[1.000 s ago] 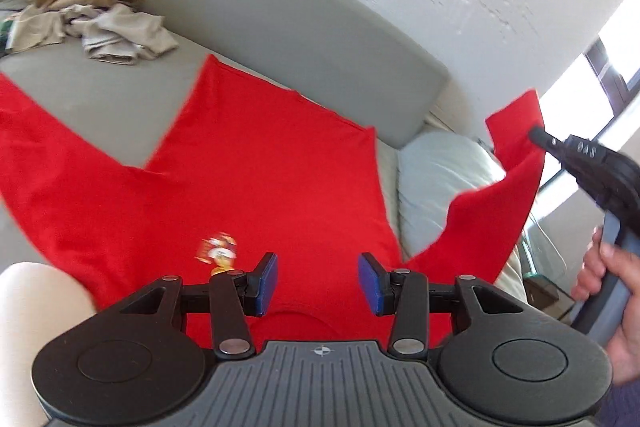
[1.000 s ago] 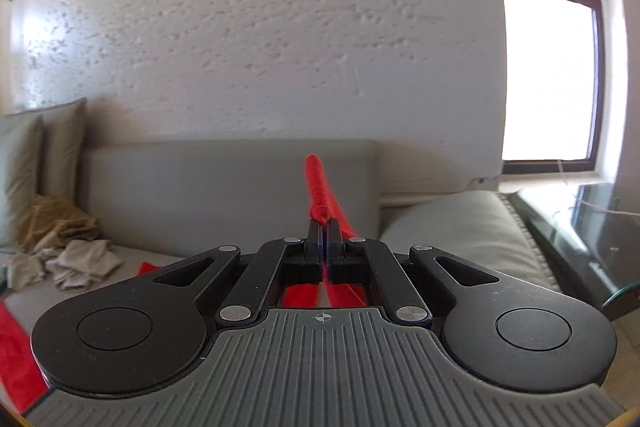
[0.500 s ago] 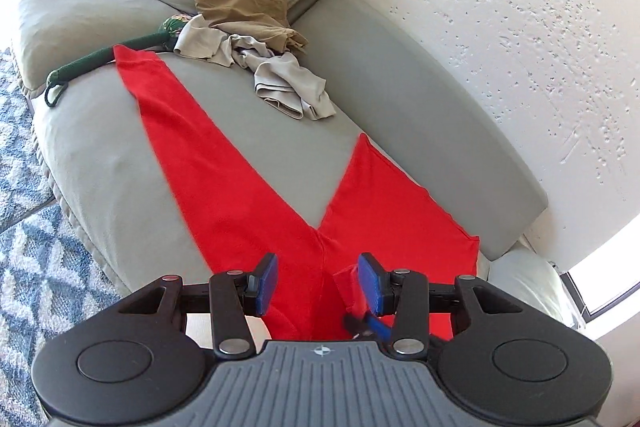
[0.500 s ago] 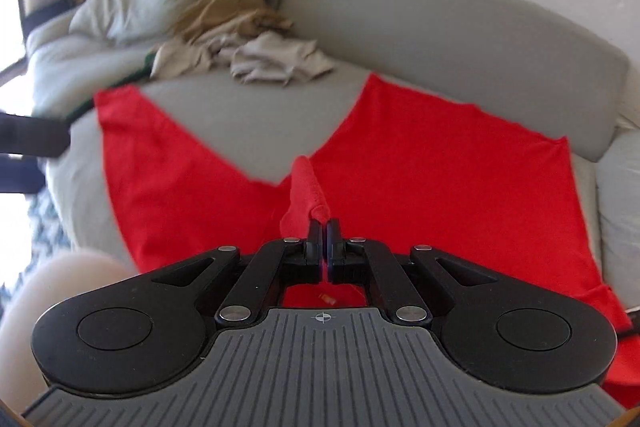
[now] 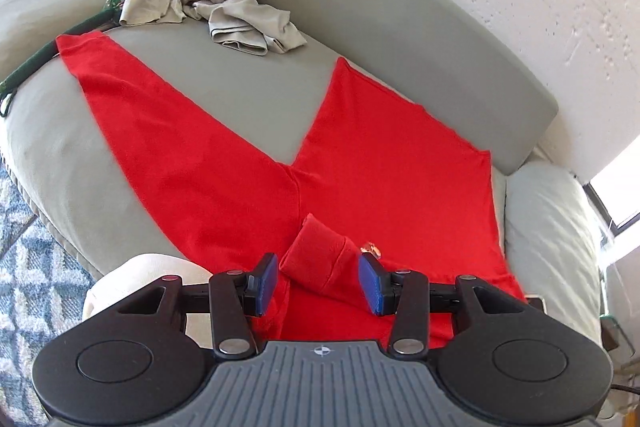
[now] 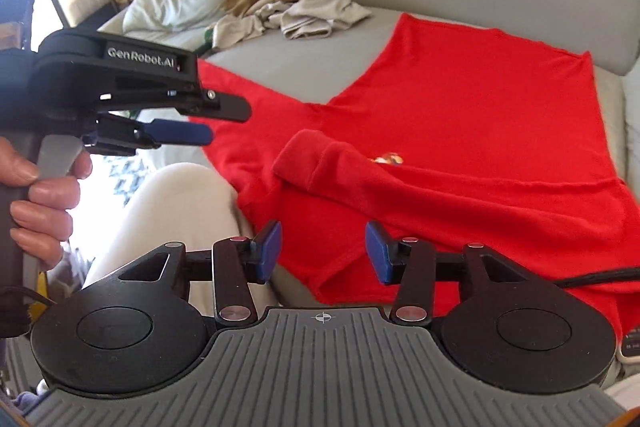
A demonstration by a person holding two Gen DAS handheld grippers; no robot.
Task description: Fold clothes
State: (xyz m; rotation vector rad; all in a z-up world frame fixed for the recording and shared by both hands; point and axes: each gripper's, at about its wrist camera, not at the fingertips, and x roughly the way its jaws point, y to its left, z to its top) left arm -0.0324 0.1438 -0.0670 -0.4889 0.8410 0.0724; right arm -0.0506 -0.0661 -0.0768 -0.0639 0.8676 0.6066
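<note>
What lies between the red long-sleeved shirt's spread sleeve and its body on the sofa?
Only a bare wedge of grey sofa seat lies between the sleeve and the red shirt's body, shown in both wrist views.

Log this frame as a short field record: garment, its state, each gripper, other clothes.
garment: red long-sleeved top, spread on the grey sofa
state: one sleeve folded in across the body, the other sleeve stretched out flat
left gripper: open, holds nothing, above the folded cuff
right gripper: open, holds nothing, near the top's near edge
other clothes: beige and tan pile at the back of the seat
</note>
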